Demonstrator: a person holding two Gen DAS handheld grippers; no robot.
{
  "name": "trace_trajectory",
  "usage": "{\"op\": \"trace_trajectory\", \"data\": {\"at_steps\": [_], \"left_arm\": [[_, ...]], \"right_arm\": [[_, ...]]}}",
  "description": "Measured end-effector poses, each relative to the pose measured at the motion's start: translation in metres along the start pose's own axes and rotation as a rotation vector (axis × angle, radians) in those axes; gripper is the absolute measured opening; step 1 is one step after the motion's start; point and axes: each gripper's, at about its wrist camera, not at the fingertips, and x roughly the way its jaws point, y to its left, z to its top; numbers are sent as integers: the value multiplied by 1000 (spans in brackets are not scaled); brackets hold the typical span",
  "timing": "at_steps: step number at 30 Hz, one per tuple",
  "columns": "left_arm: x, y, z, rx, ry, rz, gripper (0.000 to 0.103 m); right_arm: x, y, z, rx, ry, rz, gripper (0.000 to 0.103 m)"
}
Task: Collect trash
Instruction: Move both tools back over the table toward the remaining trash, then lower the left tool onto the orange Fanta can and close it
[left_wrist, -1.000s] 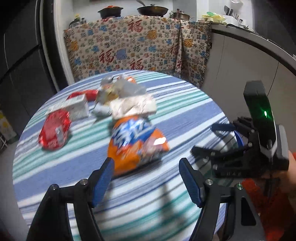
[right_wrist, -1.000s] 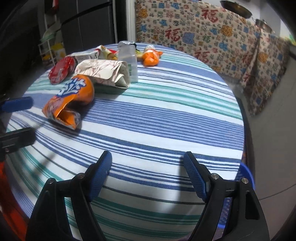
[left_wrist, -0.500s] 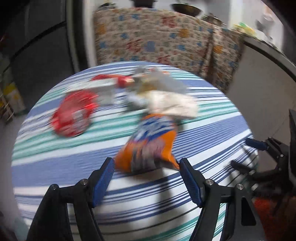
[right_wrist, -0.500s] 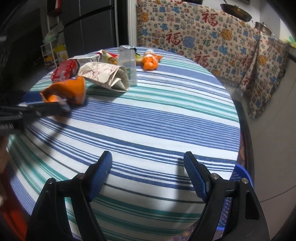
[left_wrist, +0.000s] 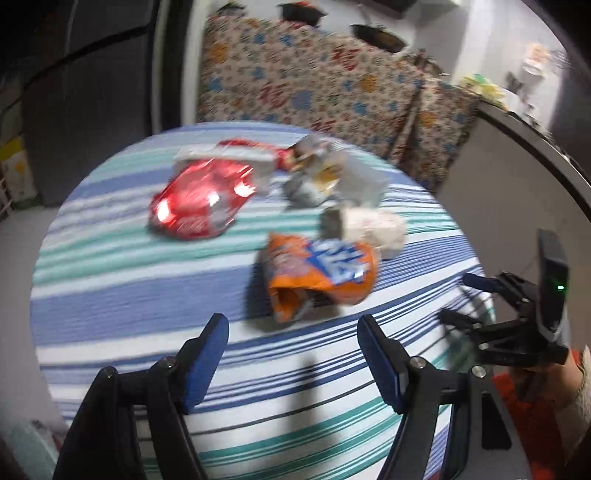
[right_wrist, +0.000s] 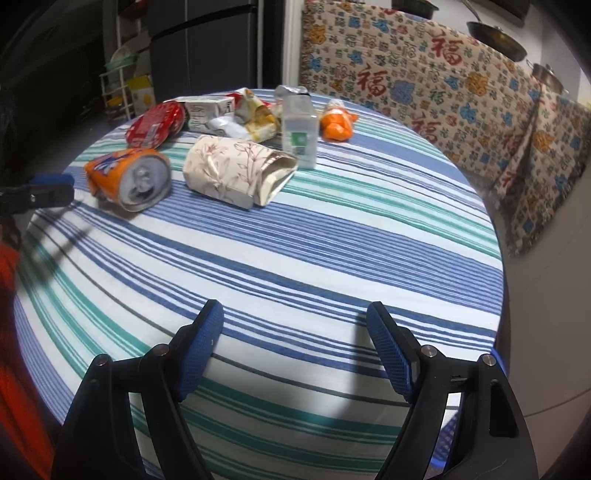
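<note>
Currently both tongs stand open and empty: the left tongs (left_wrist: 291, 354) hover just short of the crushed orange soda can (left_wrist: 319, 275), and the right tongs (right_wrist: 295, 347) hover over bare cloth, well apart from the trash.

Location: all trash lies on the far half of the round counter with the blue, green and white striped cloth (right_wrist: 332, 236).

Risks:
- The can lies on its side. A push from one pad is likely to roll it away.
- The can touches or nearly touches the floral paper wrapper (right_wrist: 236, 171). A wide closing stroke may catch both.
- The left view is blurred, so alignment is uncertain.

Count, right view:
- orange can: one
- floral wrapper: one
- red foil packet (right_wrist: 155, 123): one
- white carton (right_wrist: 207, 110): one
- clear plastic bottle (right_wrist: 299, 129): one
- small orange packet (right_wrist: 338, 123): one
- crumpled wrappers (right_wrist: 255, 114): number cannot be told
</note>
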Motion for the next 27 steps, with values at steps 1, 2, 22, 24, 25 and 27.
{"op": "trace_trajectory", "data": {"at_steps": [1, 2, 22, 24, 25, 27], "left_arm": [[0, -4, 3, 14, -3, 0, 75], [0, -8, 6, 34, -2, 2, 75], [29, 30, 28, -109, 105, -150, 73], [26, 17, 17, -34, 152, -198, 73], [23, 7, 10, 30, 184, -222, 73], [17, -4, 3, 106, 193, -216, 73]], "right_arm": [[0, 1, 0, -5, -3, 2, 81], [0, 2, 1, -6, -4, 5, 81], [2, 5, 3, -24, -6, 10, 81], [2, 3, 2, -23, -6, 14, 81], [2, 2, 2, -17, -4, 17, 81], [2, 0, 2, -5, -1, 21, 81]]}}
